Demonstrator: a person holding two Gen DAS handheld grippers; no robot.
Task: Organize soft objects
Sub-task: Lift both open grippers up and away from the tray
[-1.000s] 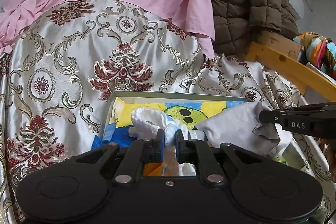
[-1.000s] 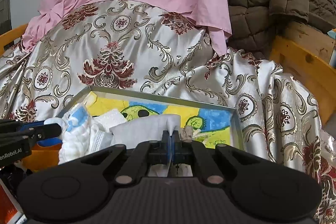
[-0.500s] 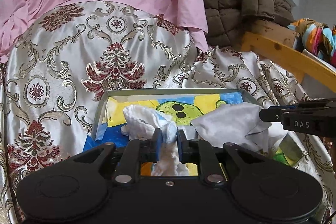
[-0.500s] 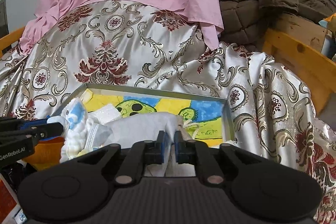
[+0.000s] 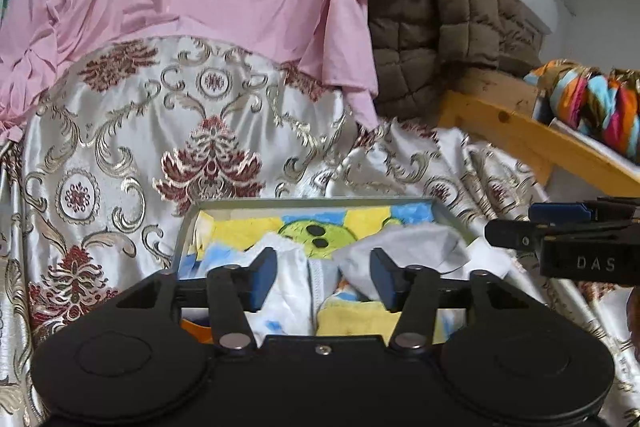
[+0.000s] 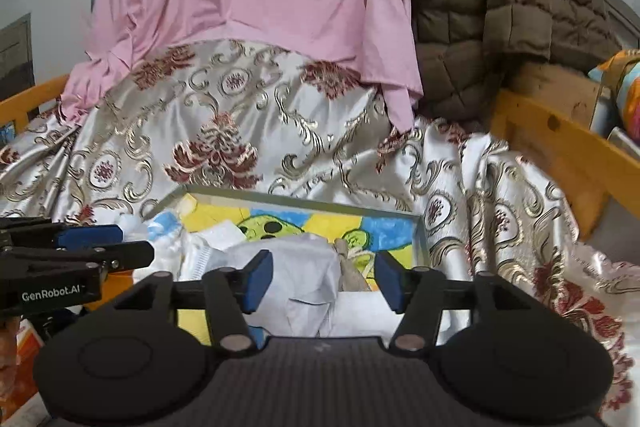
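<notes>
Grippers both point slightly downward at a shallow grey tray with a yellow-and-blue cartoon lining, low centre of each frame. Left gripper: jaws opening, blue pads apart, clear of the white-and-blue crumpled cloth lying in the tray between them. Right gripper: jaws opening, pads apart on either side of the pale grey soft cloth, not pressing it. Tray rests on a silver brocade bedspread.

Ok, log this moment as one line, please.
left gripper: opening, clear of white cloth | right gripper: opening, clear of grey cloth | both cloths in tray
</notes>
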